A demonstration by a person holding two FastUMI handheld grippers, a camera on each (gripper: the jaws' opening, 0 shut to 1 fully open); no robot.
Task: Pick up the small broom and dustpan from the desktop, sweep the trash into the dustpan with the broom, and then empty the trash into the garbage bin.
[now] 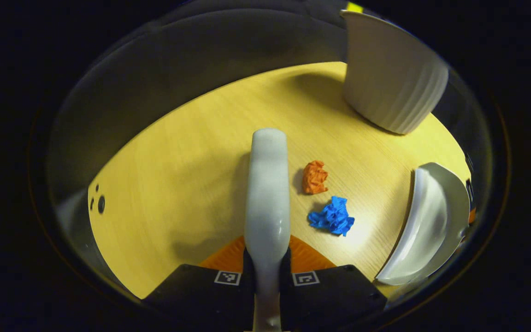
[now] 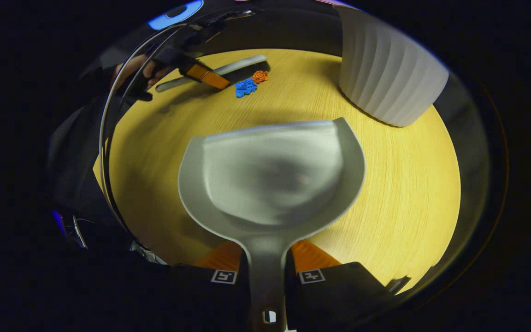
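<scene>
A: What is hidden or cut off?

B: In the left gripper view the broom (image 1: 267,193) is seen end-on along its back; its bristles cannot be made out. The dustpan (image 1: 431,226) is cut off at the right edge, and the top of the garbage bin (image 1: 392,74) is cut off ahead to the right. In the right gripper view the hand (image 2: 138,71) on the far gripper is blurred and partly hidden.

A: Left gripper (image 1: 265,272)?

B: Clamped on the broom handle, both fingers pressed against it, the gap no wider than the handle. The broom is pointed straight ahead over the desktop (image 1: 178,184). The orange paper wad (image 1: 315,177) and the blue paper wad (image 1: 333,216) are seen just right of the broom head, near each other, on the desktop.

A: Right gripper (image 2: 266,274)?

B: Closed on the dustpan (image 2: 270,175) handle, gripped from both sides. The pan is held straight ahead, mouth away; contact with the desktop cannot be told. The bin (image 2: 390,74) is ahead to the right; broom (image 2: 228,69) and both wads are far ahead to the left.
</scene>
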